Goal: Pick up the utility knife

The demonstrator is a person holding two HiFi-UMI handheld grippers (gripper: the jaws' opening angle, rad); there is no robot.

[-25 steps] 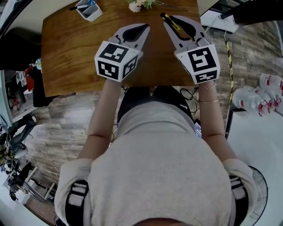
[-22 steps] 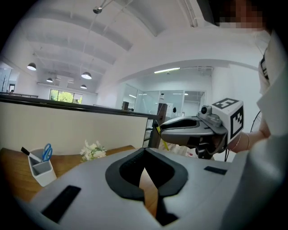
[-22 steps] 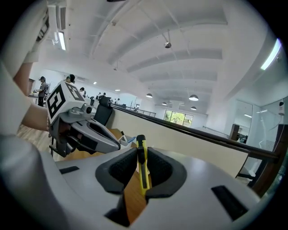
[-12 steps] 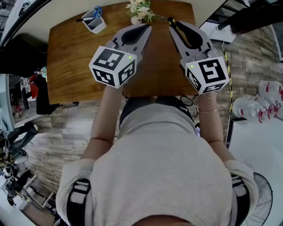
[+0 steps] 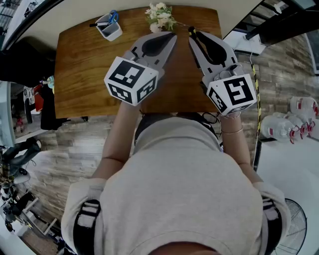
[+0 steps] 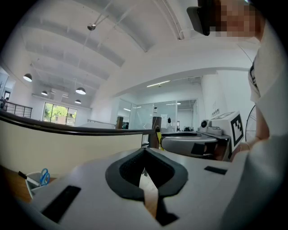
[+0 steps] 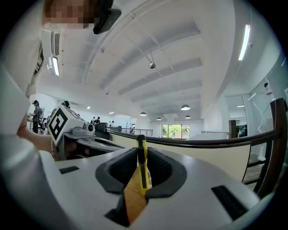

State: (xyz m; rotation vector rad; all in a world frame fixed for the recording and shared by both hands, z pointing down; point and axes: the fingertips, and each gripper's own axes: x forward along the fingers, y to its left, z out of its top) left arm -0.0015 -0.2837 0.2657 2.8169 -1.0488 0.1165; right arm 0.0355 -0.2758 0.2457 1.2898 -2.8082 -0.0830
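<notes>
Right gripper [image 5: 192, 34] [image 7: 141, 155] is clamped on the knife [image 5: 191, 30] [image 7: 142, 166]. The yellow-and-black body stands on edge between the pads, and its tip pokes out past the jaw tips. The knife is held over the table's [image 5: 84, 69] far right part, with wood showing below it in the right gripper view. Left gripper [image 5: 173, 36] [image 6: 144, 152] is over the table's middle, just left of the right one. Its jaws are together at the tips with nothing between them, only table wood seen through the gap behind. Both point toward the table's far edge. Cup [image 5: 109, 27] [image 6: 35, 180] with blue scissors [image 5: 113, 16] [image 6: 44, 176] sits at the table's far left. Flowers [image 5: 160, 15] are at the far edge's middle, just beyond the jaw tips. Bottles [image 5: 286, 122] lie on the floor right of the table.
</notes>
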